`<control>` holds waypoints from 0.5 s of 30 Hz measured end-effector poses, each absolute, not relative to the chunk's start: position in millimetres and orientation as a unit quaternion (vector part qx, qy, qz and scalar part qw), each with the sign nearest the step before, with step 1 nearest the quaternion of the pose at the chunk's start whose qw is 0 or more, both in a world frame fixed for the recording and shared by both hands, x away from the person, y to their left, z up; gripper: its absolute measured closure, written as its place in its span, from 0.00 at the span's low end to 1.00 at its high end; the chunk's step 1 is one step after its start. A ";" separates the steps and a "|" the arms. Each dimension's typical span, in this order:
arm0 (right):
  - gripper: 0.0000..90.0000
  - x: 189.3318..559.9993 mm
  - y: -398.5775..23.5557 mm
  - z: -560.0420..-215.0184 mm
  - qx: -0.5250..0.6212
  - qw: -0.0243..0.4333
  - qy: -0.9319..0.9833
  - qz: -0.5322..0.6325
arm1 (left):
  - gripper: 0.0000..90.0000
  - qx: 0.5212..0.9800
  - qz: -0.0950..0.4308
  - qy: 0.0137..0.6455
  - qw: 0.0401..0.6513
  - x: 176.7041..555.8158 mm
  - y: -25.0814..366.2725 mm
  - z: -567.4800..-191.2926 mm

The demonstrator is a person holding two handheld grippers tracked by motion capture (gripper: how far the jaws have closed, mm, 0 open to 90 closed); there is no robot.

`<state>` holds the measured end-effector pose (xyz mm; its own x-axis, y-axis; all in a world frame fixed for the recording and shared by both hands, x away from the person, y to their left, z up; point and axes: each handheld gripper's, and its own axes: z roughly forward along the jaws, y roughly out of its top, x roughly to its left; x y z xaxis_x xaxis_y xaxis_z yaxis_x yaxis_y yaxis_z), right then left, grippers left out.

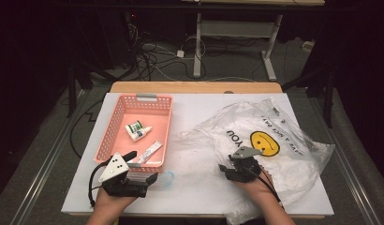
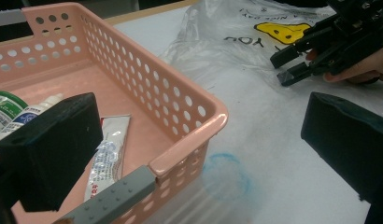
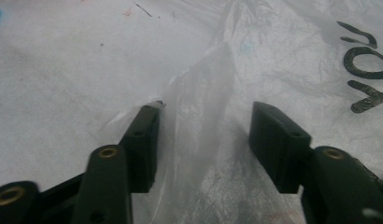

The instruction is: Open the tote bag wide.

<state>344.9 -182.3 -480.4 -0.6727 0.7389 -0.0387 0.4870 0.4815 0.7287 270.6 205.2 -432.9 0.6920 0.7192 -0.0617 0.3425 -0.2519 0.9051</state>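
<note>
The left hand-held gripper (image 1: 142, 168) hangs spread wide at the pink basket's (image 1: 167, 123) near corner. Right of the basket, the right hand-held gripper (image 3: 204, 140) straddles, spread, a raised fold of the plastic bag (image 1: 274, 140).

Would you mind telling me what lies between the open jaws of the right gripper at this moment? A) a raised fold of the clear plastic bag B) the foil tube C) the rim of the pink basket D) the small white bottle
A: in the right gripper view, a raised fold of the clear plastic bag stands between the two spread jaws of the right gripper, with the bag's black lettering off to one side.
</note>
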 end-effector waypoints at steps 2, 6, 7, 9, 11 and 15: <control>0.62 345.3 -183.0 -480.3 0.365 0.179 0.841 0.357 | 0.00 0.770 0.185 0.344 0.503 270.9 204.7 -433.5; 0.76 346.2 -186.0 -479.8 0.379 0.179 0.834 0.359 | 0.00 0.772 0.186 0.342 0.502 270.5 204.4 -433.6; 0.78 347.1 -187.9 -479.6 0.382 0.175 0.831 0.363 | 0.00 0.772 0.187 0.342 0.503 270.4 204.8 -433.4; 0.81 347.3 -190.6 -479.0 0.391 0.171 0.827 0.365 | 0.00 0.771 0.187 0.343 0.504 270.1 205.9 -433.0; 0.84 347.2 -192.4 -478.7 0.392 0.174 0.827 0.364 | 0.00 0.770 0.188 0.343 0.504 270.2 206.7 -432.9; 0.89 347.9 -193.4 -479.0 0.390 0.181 0.827 0.362 | 0.00 0.771 0.188 0.342 0.503 270.8 206.5 -433.1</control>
<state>347.9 -193.4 -479.0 -0.6301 0.7764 -0.0164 0.5152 0.4337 0.7393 270.8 206.5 -433.1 0.6953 0.7166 -0.0550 0.3391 -0.2595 0.9043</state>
